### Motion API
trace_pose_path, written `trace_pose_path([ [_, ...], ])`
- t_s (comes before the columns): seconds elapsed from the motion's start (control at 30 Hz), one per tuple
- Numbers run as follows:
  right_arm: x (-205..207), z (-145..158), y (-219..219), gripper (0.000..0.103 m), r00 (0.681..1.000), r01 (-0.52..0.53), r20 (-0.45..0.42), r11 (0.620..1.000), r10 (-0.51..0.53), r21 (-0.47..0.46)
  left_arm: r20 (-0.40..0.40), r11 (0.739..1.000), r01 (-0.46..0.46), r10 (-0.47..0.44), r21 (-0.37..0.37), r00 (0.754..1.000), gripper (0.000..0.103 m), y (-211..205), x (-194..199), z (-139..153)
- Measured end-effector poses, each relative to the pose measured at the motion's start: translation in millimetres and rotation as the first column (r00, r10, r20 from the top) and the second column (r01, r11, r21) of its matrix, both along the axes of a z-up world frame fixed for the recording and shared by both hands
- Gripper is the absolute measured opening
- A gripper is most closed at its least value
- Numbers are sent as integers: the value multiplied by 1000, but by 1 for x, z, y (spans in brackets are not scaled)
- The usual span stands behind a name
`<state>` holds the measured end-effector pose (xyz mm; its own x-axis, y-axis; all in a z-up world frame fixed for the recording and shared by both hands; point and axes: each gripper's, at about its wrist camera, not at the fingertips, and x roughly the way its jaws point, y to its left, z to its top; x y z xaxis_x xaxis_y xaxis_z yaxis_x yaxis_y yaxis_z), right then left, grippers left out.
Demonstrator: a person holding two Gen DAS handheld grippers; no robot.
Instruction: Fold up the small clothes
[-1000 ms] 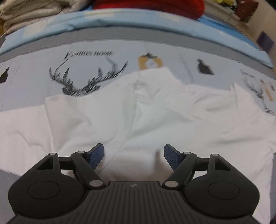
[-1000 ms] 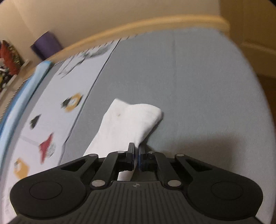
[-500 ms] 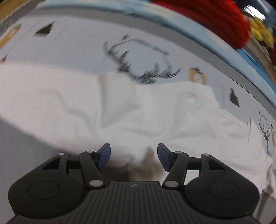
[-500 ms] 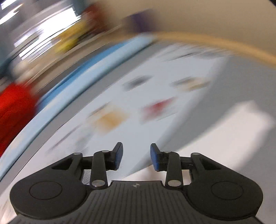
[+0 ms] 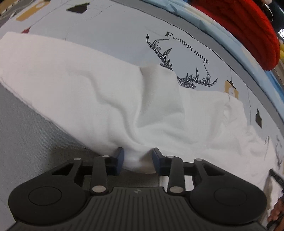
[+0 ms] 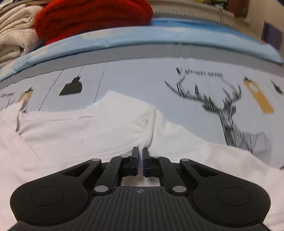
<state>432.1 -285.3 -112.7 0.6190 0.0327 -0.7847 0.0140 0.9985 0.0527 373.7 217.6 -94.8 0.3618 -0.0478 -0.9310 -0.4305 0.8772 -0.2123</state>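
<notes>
A small white garment (image 5: 110, 99) lies rumpled across a printed bedsheet. In the left wrist view my left gripper (image 5: 137, 160) is open, its blue pads on either side of a raised bunch of the garment's near edge. In the right wrist view the same white garment (image 6: 85, 128) spreads across the lower half, with a folded flap pointing away. My right gripper (image 6: 140, 160) is shut on a thin ridge of that fabric at the flap's near corner.
The bedsheet (image 5: 124, 35) carries a deer-antler print with "Fashion Home" lettering. A red knit pile (image 6: 92, 16) and cream folded cloth (image 6: 14, 35) sit at the far edge beyond a blue band. The grey sheet (image 5: 26, 138) lies at near left.
The right gripper let go of the sleeve at the bed's edge, swung left, and closed on the fabric ridge. The left gripper slid left and narrowed around a bunch of cloth.
</notes>
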Motion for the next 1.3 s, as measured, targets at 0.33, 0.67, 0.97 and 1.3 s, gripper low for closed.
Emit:
trace_pose_path([
  [0.33,26,-1,11,13,999,38,20,996,-36,-80,74,998,-14,19,-68,997,42,27,-6,15],
  [0.67,-46,126,26,50,964,111,233,991,-125,69,225,911,-392,359,127,906,61,170,-50,26],
  [0.97,-104,151,79,55,964,-38,267,986,-7,165,208,869,-489,465,80,861,69,220,-65,6],
  [1.3,-98,134,116,54,944,-143,310,987,113,76,288,842,-515,459,161,841,5,189,-49,34],
])
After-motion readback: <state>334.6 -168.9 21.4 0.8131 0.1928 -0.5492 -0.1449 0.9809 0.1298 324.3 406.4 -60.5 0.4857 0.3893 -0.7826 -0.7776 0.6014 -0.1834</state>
